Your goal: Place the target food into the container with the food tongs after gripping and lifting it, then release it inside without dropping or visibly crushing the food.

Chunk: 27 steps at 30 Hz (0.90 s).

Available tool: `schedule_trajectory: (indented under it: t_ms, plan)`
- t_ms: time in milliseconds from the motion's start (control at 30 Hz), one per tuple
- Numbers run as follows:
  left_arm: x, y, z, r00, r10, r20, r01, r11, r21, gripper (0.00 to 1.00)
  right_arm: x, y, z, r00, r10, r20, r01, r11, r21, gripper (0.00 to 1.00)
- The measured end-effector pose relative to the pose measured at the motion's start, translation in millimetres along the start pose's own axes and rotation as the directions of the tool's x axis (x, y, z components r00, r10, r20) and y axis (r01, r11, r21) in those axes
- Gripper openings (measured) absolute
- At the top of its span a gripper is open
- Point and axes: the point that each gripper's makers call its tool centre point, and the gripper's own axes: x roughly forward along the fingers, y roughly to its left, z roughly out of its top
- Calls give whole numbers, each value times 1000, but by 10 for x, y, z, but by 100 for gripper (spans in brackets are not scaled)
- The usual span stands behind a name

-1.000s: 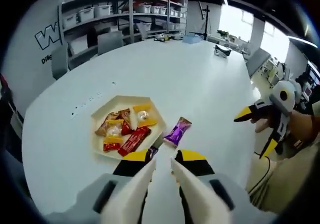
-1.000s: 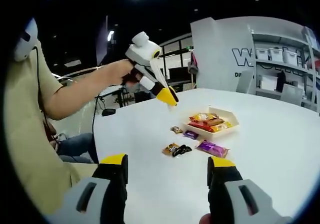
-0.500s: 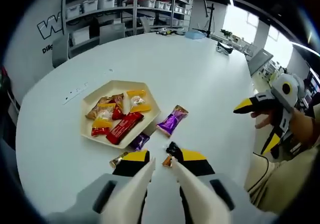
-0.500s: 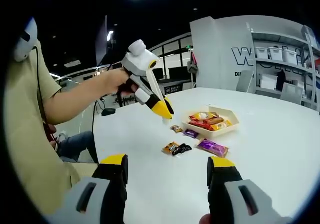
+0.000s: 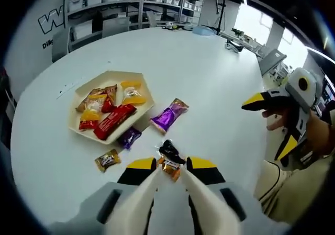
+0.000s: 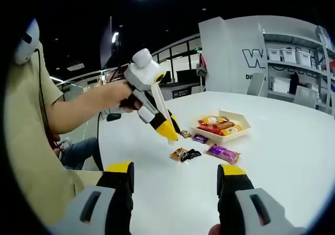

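Shelving with storage bins lines the far wall behind a broad white desk (image 5: 209, 78), which carries a shallow cream container (image 5: 78, 96) already holding several wrapped snacks. Outside it, on the bare desk toward the near edge, lie four loose pieces: a purple-wrapped bar (image 5: 168, 116) just beside the container's near rim, a small dark purple candy (image 5: 129, 137) touching or nearly touching that rim, a gold-wrapped candy (image 5: 108, 159) nearer the edge, and an orange-and-black wrapped snack (image 5: 170, 159) nearest the edge.

The left tool (image 5: 167, 173) hangs just over that orange-and-black snack with its jaws nearly together and nothing between them; whether they touch the wrapper I cannot tell. The right tool (image 6: 177, 177) stays low by the near edge of the desk, its jaws spread wide and empty, well apart from the food.

Which piece is the target is not given; judging by the left tool's aim, it is probably the orange-and-black snack. By that reading the task is at its start: nothing is gripped or lifted, and the approach, the grasp, the carry to the container and the release inside all remain
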Motion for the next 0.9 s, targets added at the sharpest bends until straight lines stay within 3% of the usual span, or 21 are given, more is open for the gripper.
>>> schedule_trajectory:
  t_ms: [167,900]
  plan:
    - [32,-15,-7,1000,-9,-2,9,999,-32,22,4,1,1,1000,1,0,-1,1000,0,62]
    - [201,-3,-160,999,17,-32,-18,999,-31,22,2,-2,-20,1000,1,0,-1,1000,6,62]
